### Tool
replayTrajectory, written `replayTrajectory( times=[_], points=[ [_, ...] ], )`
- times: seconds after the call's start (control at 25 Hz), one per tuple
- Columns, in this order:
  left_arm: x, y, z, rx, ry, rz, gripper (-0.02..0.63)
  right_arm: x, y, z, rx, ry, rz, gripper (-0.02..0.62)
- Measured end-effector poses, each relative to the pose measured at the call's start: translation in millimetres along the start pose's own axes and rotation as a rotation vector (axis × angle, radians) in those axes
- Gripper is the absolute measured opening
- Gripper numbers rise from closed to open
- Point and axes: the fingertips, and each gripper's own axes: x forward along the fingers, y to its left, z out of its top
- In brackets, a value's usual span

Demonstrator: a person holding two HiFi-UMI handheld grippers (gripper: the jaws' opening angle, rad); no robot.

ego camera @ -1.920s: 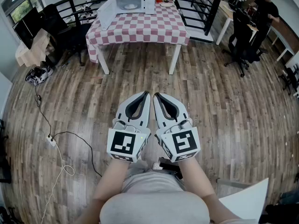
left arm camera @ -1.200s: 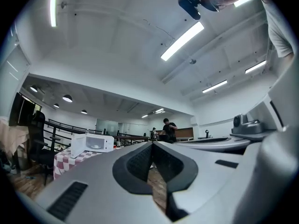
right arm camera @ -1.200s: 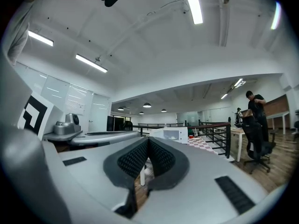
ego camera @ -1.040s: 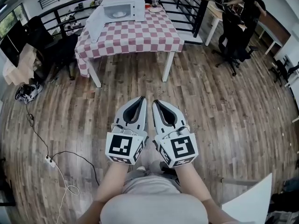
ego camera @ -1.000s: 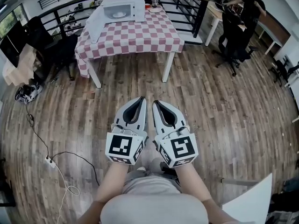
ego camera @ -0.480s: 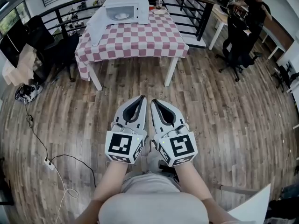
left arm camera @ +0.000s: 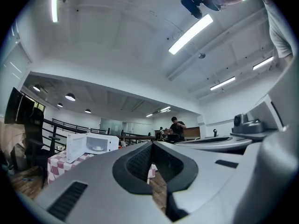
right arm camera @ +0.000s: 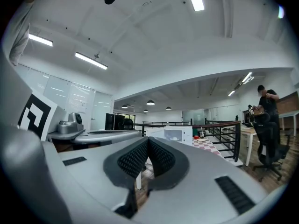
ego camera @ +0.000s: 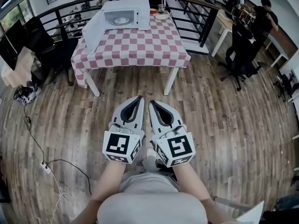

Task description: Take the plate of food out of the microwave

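Note:
A white microwave (ego camera: 125, 13) stands at the far end of a table with a red and white checked cloth (ego camera: 135, 45), its door (ego camera: 93, 30) swung open to the left. Inside it lies a white plate (ego camera: 122, 20). The microwave (left arm camera: 91, 145) also appears far off in the left gripper view, and the microwave (right arm camera: 175, 135) in the right gripper view. My left gripper (ego camera: 138, 99) and right gripper (ego camera: 152, 103) are held side by side over the wooden floor, well short of the table. Both are shut with nothing between their jaws.
A small dish and a cup (ego camera: 162, 14) sit right of the microwave. A black railing (ego camera: 201, 17) runs behind the table. A person (ego camera: 267, 14) and an office chair (ego camera: 239, 48) are at the right. A cable and power strip (ego camera: 44, 166) lie on the floor at left.
The table and microwave have drawn nearer and lower in the head view. Both grippers stay shut, side by side in front of the body.

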Motion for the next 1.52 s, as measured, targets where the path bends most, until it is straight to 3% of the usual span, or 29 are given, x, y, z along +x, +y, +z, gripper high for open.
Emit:
replayTrajectory(
  times=[0.64,1.16,1.52],
  points=[
    [119,26,-5,-0.001,-0.004,0.086,0.003,78,-94,-6,0.022,0.007,0.093,0.026],
    [164,52,-26,-0.006,0.032,0.125,0.002,123,-131,-26,0.067,0.025,0.106,0.026],
    [211,94,-33,-0.01,0.036,0.118,0.003,183,-153,-33,0.063,0.028,0.106,0.026]
  ],
)
